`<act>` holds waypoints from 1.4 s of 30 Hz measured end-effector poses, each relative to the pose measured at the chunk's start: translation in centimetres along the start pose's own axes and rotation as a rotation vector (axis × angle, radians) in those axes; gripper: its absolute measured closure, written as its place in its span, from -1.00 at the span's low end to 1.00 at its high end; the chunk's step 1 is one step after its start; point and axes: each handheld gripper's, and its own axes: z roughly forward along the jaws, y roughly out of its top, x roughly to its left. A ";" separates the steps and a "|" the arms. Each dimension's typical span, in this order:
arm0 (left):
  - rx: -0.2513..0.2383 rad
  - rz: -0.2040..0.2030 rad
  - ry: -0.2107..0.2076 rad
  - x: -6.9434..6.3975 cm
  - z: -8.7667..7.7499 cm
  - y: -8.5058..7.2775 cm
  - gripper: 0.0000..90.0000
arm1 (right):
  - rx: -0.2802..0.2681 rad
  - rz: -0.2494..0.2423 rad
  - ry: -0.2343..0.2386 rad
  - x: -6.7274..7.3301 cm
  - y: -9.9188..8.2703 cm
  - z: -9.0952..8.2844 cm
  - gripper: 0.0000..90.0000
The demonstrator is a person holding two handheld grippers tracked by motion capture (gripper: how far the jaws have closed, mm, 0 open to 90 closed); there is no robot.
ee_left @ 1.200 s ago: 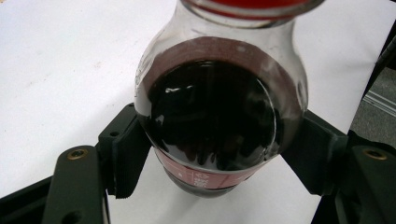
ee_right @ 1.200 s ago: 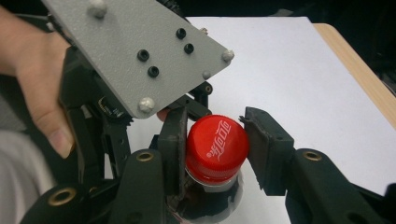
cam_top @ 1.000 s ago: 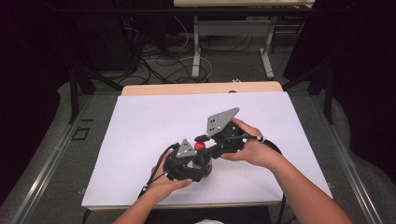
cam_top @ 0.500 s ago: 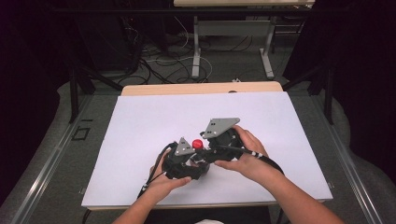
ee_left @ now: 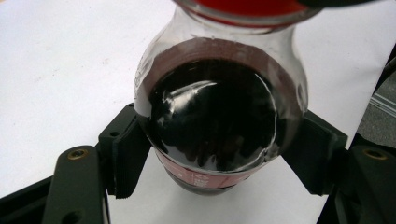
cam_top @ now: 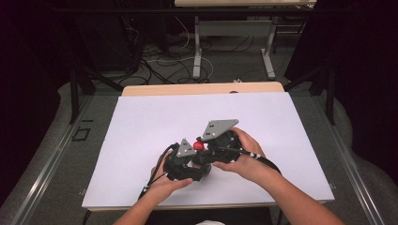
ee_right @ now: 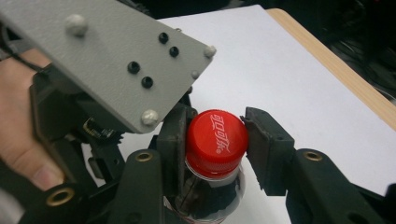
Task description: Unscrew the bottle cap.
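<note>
A small clear bottle of dark cola (ee_left: 215,116) with a red cap (ee_right: 219,133) stands near the front of the white table cover (cam_top: 155,122). My left gripper (ee_left: 219,156) is shut on the bottle's round body, one pad on each side. My right gripper (ee_right: 215,142) reaches in from the right, and its jaws have just been closing, with the cap between them. Both pads now press on the cap. From the high view, the cap (cam_top: 199,145) shows between the left gripper (cam_top: 192,161) and the right gripper (cam_top: 202,146).
The left gripper's grey plate (ee_right: 107,56) hangs close over the cap on the left. A wooden table edge (cam_top: 202,88) runs behind the white cover. Beyond the table stand table legs and loose cables on the floor (cam_top: 197,61).
My right hand has shifted slightly down and left onto the cap, and its grey plate has tilted a little. The left hand and the bottle have stayed in place.
</note>
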 end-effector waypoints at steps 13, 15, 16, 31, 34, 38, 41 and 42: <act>-0.015 0.026 -0.016 -0.3 0.0 0.1 -0.34 | -0.014 -0.054 0.245 -3.9 -0.6 -0.6 0.36; -0.024 0.029 -0.021 -0.2 -0.1 0.1 -0.34 | -0.011 -0.048 0.244 -3.9 -0.6 -0.7 0.36; -0.028 0.028 -0.022 -0.2 -0.1 0.1 -0.34 | -0.017 -0.040 0.241 -4.0 -0.6 -0.7 0.36; -0.039 0.027 0.000 0.0 -0.4 0.1 -0.33 | -0.030 0.004 0.131 -2.3 -0.6 -1.1 0.03; -0.033 0.024 0.016 0.2 -0.4 0.1 -0.33 | -0.047 0.044 0.064 -1.8 -0.6 -1.4 0.02; -0.031 0.015 0.023 0.2 -0.3 0.0 -0.34 | -0.064 0.089 0.023 -1.0 -0.6 -1.4 0.05; -0.025 0.022 0.024 0.1 -0.3 0.0 -0.34 | -0.044 0.074 -0.010 -0.4 -0.5 -1.0 0.09; -0.025 0.025 0.027 0.1 -0.3 0.0 -0.33 | -0.037 0.076 -0.008 -0.2 -0.5 -0.9 0.10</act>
